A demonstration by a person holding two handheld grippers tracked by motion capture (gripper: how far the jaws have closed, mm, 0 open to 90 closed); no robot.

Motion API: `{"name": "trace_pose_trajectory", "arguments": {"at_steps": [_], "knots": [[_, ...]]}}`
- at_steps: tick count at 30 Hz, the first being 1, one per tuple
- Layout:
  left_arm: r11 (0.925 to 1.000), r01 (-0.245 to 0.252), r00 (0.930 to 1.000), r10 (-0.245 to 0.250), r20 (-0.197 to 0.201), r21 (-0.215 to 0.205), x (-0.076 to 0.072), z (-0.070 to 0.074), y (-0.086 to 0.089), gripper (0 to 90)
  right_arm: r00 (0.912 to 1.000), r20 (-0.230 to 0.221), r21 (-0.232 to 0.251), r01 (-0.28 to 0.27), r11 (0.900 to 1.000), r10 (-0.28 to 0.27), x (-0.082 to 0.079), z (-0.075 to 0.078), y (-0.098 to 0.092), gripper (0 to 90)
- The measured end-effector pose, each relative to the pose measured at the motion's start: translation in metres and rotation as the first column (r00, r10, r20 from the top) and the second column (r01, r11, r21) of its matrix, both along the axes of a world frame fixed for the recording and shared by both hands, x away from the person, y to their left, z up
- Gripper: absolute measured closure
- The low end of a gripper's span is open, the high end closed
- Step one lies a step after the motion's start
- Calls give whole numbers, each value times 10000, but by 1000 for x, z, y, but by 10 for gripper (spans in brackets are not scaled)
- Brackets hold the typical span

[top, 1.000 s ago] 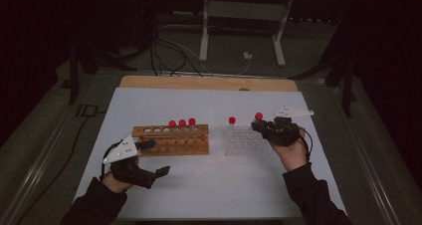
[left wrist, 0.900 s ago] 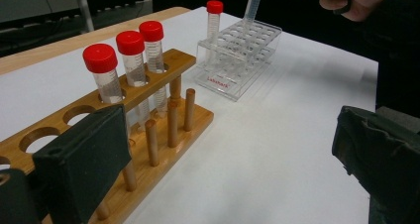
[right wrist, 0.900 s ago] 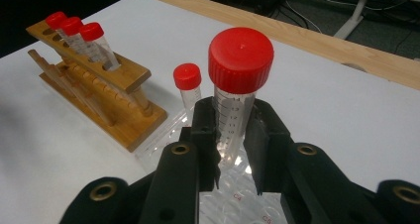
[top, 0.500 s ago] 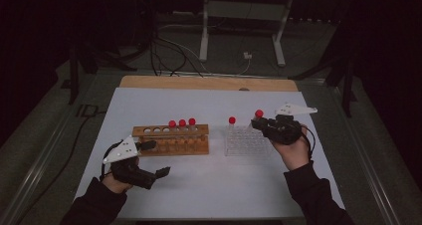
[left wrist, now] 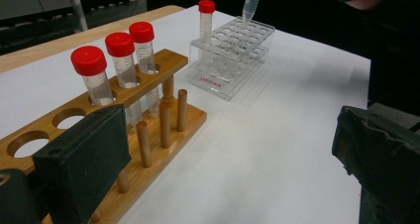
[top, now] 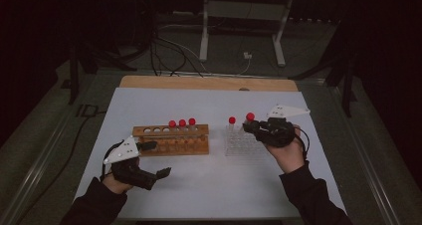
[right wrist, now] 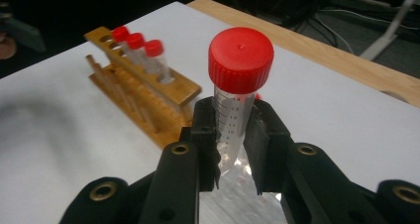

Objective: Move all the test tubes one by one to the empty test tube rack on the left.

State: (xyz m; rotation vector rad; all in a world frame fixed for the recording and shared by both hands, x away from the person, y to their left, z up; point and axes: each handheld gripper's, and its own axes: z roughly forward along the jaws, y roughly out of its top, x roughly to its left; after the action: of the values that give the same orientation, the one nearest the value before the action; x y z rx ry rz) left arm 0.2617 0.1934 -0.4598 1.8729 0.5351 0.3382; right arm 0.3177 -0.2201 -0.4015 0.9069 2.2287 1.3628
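One big white table point(top: 209, 185) holds everything. On it stands a wooden rack point(top: 171, 141) with three red-capped tubes point(top: 182, 124) in its holes. Near it, on the right, sits a clear plastic rack point(top: 244, 146) with one red-capped tube point(top: 232, 121) standing in it.

The left gripper point(top: 158, 160) rests low by the wooden rack. Its jaws are wide apart and nothing is between them.

The right gripper point(top: 250, 126) is over the clear rack. It is squeezed tight around a tube point(right wrist: 236, 105) with a red cap. The tube stands almost straight up, and its pointed tip point(left wrist: 246, 17) hangs right above the holes of the clear rack.

From here, a few things could go wrong. The holes in the clear rack are small and close together, so the tip could hit the edge of a hole and not go in. If the hand pushes down then, the light plastic rack could slide or tip over. The tube is smooth and thin too, so it could slip in the jaws and lean. If the jaws let go too early, the tube could fall and roll on the table.
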Motion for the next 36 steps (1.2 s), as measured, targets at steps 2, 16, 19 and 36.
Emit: {"name": "trace_pose_trajectory", "arguments": {"at_steps": [2, 16, 19, 36], "knots": [[10000, 3, 10000, -3, 11, 27, 0, 0, 0, 21, 9999, -18, -46, -125, 9999, 125, -2, 0, 4, 755], [9997, 202, 9998, -201, -52, 133, -1, 1, -2, 21, 9921, -489, -231, -1165, 9929, 1152, -10, -20, 29, 754], [9997, 228, 9997, -228, -43, 113, -2, 2, -3, 21, 9904, -509, -291, -1301, 9911, 1285, -12, -22, 33, 754], [9981, 537, 9985, -535, -76, 300, -4, 13, -16, 22, 9820, -709, -423, -1782, 9831, 1750, -25, -39, 40, 754]]}}
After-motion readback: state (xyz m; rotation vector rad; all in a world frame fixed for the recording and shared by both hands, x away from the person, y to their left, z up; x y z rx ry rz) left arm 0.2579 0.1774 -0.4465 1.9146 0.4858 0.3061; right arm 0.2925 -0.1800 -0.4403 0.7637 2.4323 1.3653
